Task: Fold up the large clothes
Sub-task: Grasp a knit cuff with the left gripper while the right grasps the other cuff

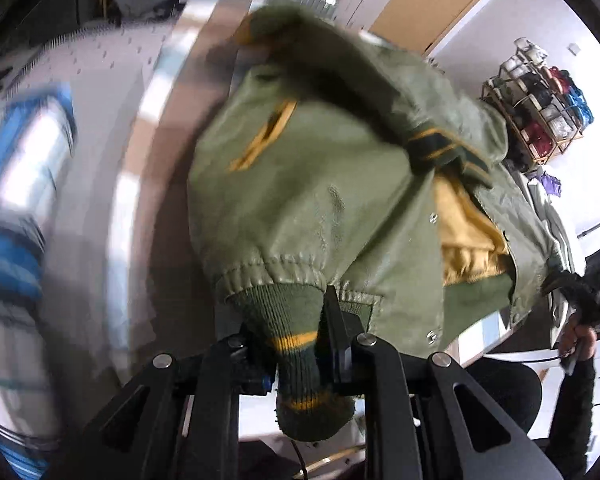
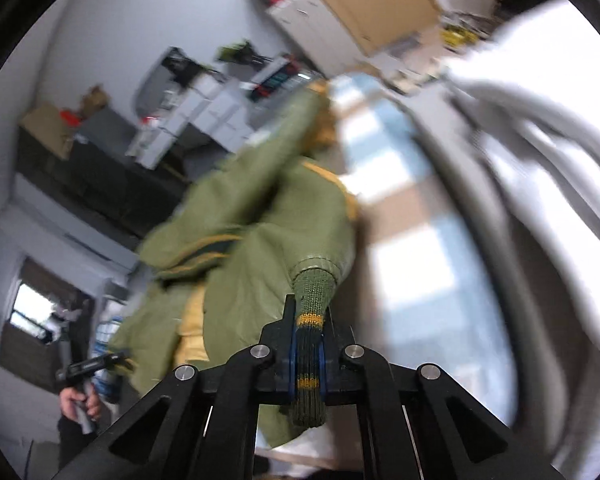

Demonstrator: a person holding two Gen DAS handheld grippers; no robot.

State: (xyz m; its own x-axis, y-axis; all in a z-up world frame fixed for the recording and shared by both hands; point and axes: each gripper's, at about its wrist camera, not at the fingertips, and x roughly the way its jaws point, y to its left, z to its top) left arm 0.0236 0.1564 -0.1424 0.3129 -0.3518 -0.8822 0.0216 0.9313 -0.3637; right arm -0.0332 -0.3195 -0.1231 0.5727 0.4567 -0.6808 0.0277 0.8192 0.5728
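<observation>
L wrist view: everything at 9 o'clock is motion-smeared; blue-and-white streaks (image 1: 24,184) can't be identified. Jacket's (image 1: 320,208) top end at 12 is blurred. Knit cuff (image 1: 300,364) partly covered by black fingers (image 1: 340,344). Wire rack (image 1: 540,108) at 2 holds items too small to tell.

R wrist view: pale surface (image 2: 440,240) at 3 is pure blur. Shelf clutter (image 2: 204,108) at 11 unreadable. Hand (image 2: 80,400) at 8; its gripper's jaws too small to tell.
</observation>
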